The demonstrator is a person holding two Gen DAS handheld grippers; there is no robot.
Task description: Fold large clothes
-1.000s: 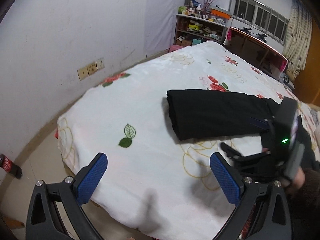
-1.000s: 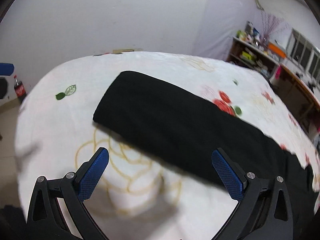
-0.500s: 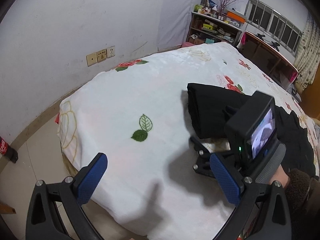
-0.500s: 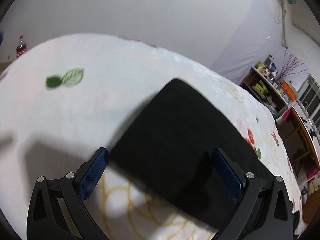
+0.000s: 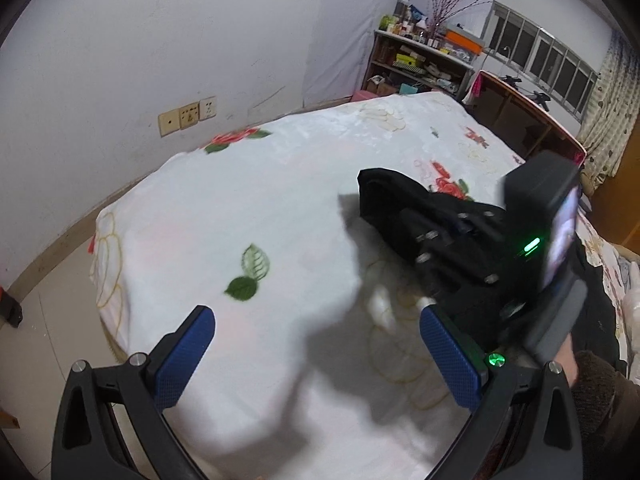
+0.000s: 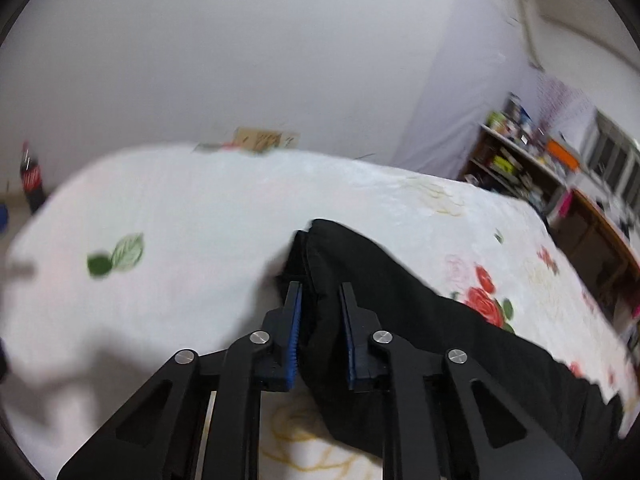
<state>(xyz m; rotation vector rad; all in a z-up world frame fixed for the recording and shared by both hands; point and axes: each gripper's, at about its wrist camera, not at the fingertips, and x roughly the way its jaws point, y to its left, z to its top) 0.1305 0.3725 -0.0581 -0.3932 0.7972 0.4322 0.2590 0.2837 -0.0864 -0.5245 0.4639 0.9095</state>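
- Black, soft folded garment [image 6: 420,320] lies across the white floral bedspread [image 5: 260,208], its near end bunched up.
- We judge this the grasping step — our right tool [image 6: 320,332] is closing, jaws narrow with that end's fabric between the blue pads.
- Our left tool [image 5: 316,354] hangs wide open over bare bedspread, holding nothing.
- Next, we'd lift the end and carry it over the garment's length — keeping the layers together.

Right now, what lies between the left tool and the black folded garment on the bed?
In the left wrist view, only bare white floral bedspread separates the left tool from the black folded garment.
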